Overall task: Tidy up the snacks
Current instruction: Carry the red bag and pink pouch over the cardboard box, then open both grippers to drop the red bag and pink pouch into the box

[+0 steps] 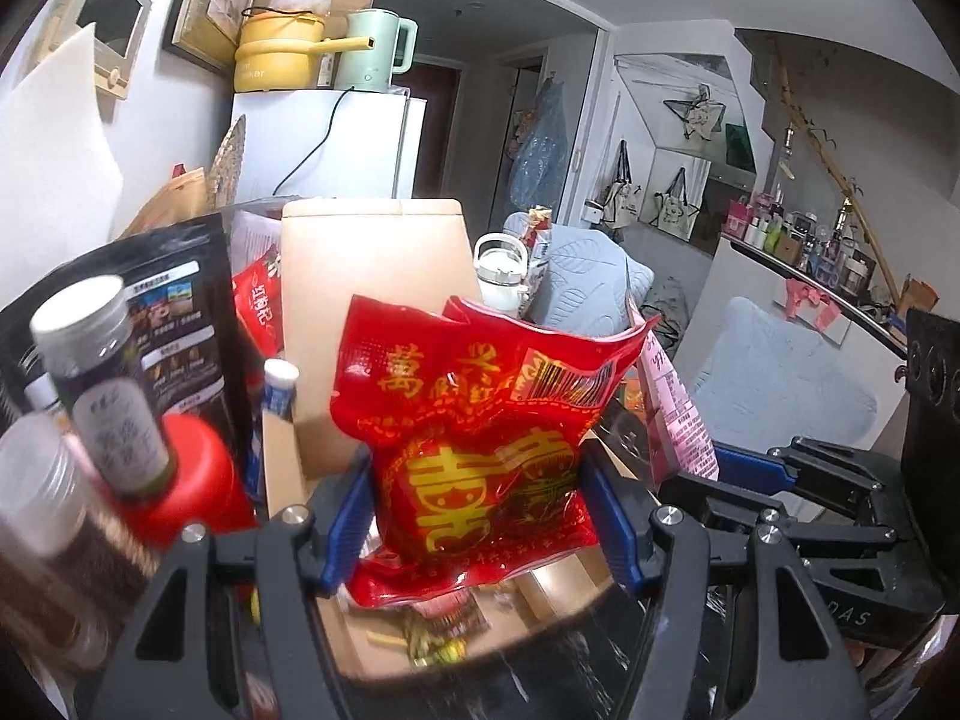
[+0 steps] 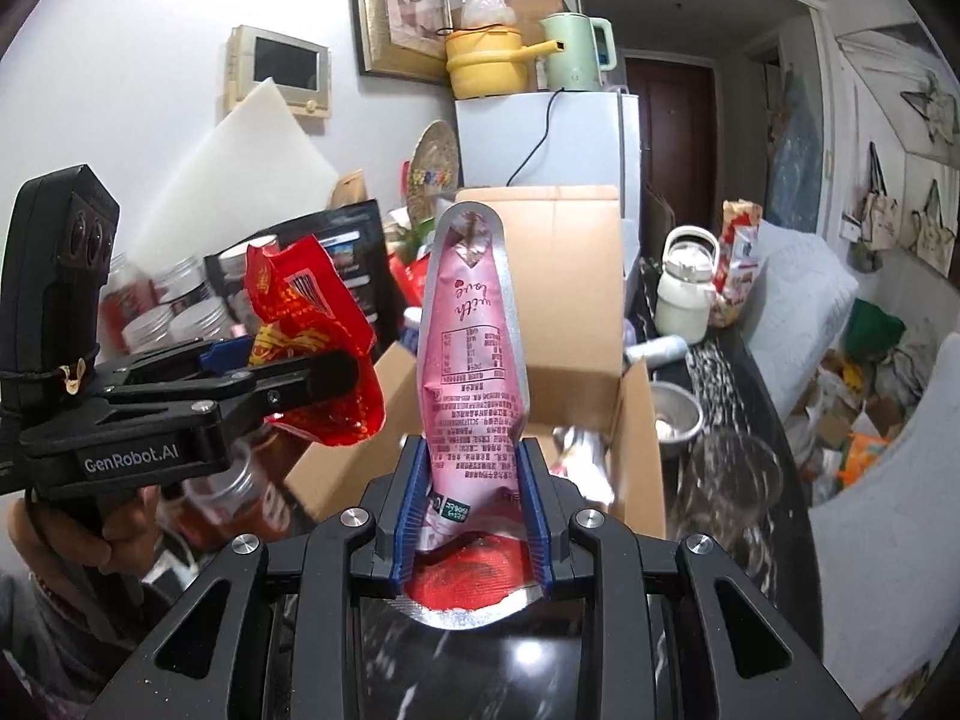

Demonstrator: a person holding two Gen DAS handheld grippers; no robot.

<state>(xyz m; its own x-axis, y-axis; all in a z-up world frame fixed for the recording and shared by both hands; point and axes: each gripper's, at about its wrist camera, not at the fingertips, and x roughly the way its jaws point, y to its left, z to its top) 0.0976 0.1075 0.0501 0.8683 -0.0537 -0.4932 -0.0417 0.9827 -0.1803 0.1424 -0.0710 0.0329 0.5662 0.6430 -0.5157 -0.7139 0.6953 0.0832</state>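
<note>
Two packets are aloft at once: the left gripper (image 1: 486,516) pinches a red snack bag (image 1: 480,420), the right gripper (image 2: 474,510) clamps a pink pouch (image 2: 471,354), with the cardboard box (image 2: 630,420) open at twelve o'clock. Likely step: loading; next, lower each inside, then release.

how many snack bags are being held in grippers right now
2: the red bag is clamped in the left gripper, the pink bag in the right gripper, both above the cardboard box.

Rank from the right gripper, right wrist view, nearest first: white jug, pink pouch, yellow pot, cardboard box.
1. Pink pouch: clamped in the right gripper.
2. Cardboard box: just ahead, open.
3. White jug: right, beside the box.
4. Yellow pot: far back, atop the fridge.
</note>
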